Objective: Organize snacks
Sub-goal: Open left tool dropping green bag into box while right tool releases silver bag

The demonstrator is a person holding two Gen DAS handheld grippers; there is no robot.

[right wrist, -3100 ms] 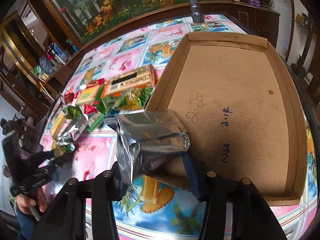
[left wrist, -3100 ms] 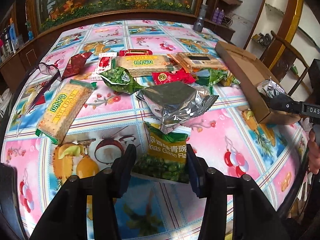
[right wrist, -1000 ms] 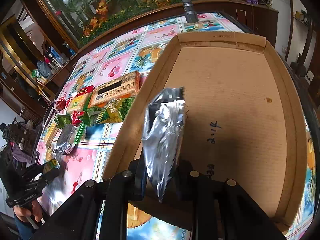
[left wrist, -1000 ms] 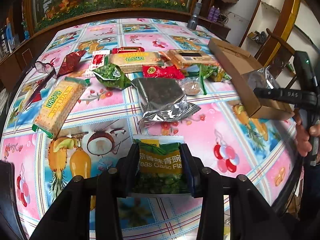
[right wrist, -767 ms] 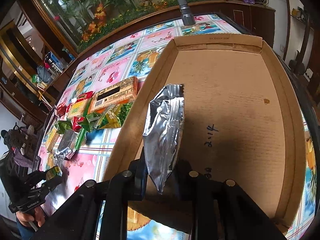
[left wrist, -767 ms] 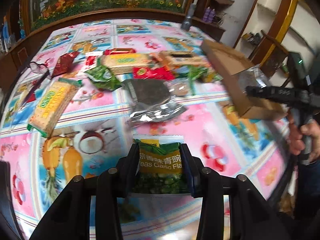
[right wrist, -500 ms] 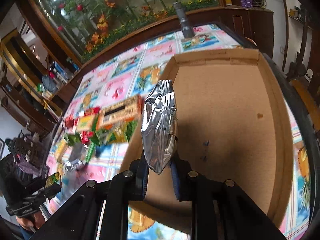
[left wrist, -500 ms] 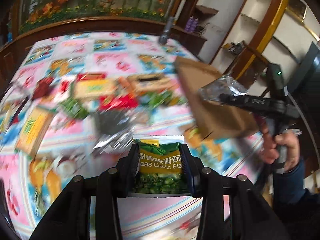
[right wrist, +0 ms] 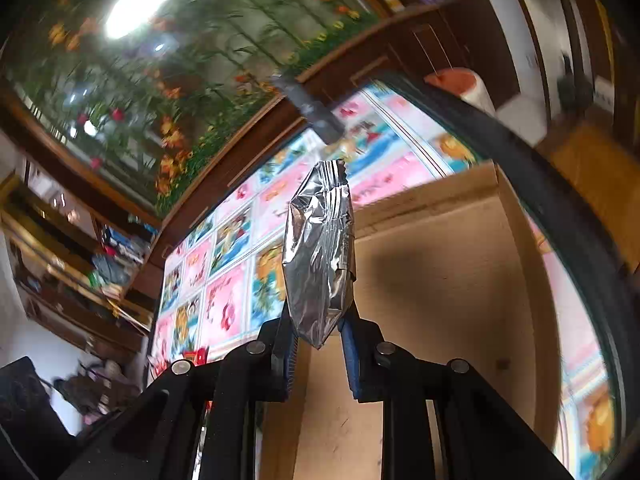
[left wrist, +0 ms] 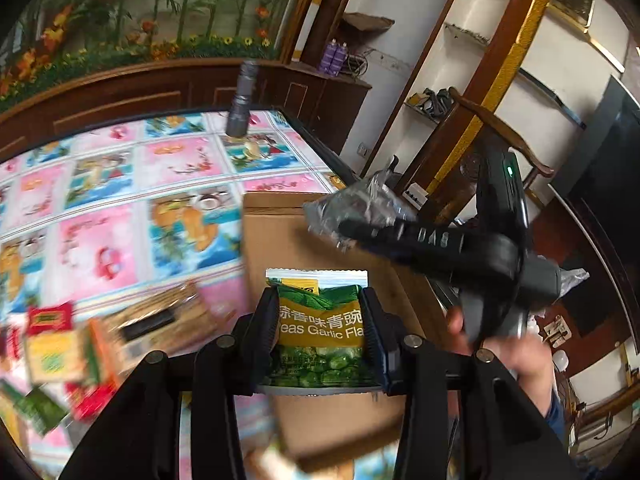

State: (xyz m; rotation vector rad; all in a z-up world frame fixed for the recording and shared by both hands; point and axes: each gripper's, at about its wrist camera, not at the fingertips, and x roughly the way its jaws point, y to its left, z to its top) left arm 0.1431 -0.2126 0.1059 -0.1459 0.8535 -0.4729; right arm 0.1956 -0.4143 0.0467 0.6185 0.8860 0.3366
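Lying at the left: loose snacks point(left wrist: 60, 356) sit blurred on the worktop point(left wrist: 120, 208), among them a red packet, a yellow-green biscuit pack and a brown box with a dark window.
Worktop: covered by a pink and blue fruit-print cloth; a grey flashlight point(left wrist: 241, 100) stands upright near its far edge.
Left gripper point(left wrist: 322, 332): clenched on the green pea packet point(left wrist: 322, 328), a pad pressing each side of it; the packet's white top edge stands up between the fingers, and green peas show through its lower part.
Pea packet's place: held in the air in front of the cardboard box point(left wrist: 280, 240), above its near wall.
Cardboard box: open-topped and shallow, on the worktop to the right of the loose snacks; its bare brown floor point(right wrist: 440, 300) shows in the right wrist view.
Right gripper point(right wrist: 318, 336): clamped tight on the silver foil packet point(right wrist: 320, 252), which stands on edge and rises from the pads, above the box's left side.
Right hand point(left wrist: 516, 356): at the far right of the left wrist view, gripping the black handle, a blue sleeve below it.
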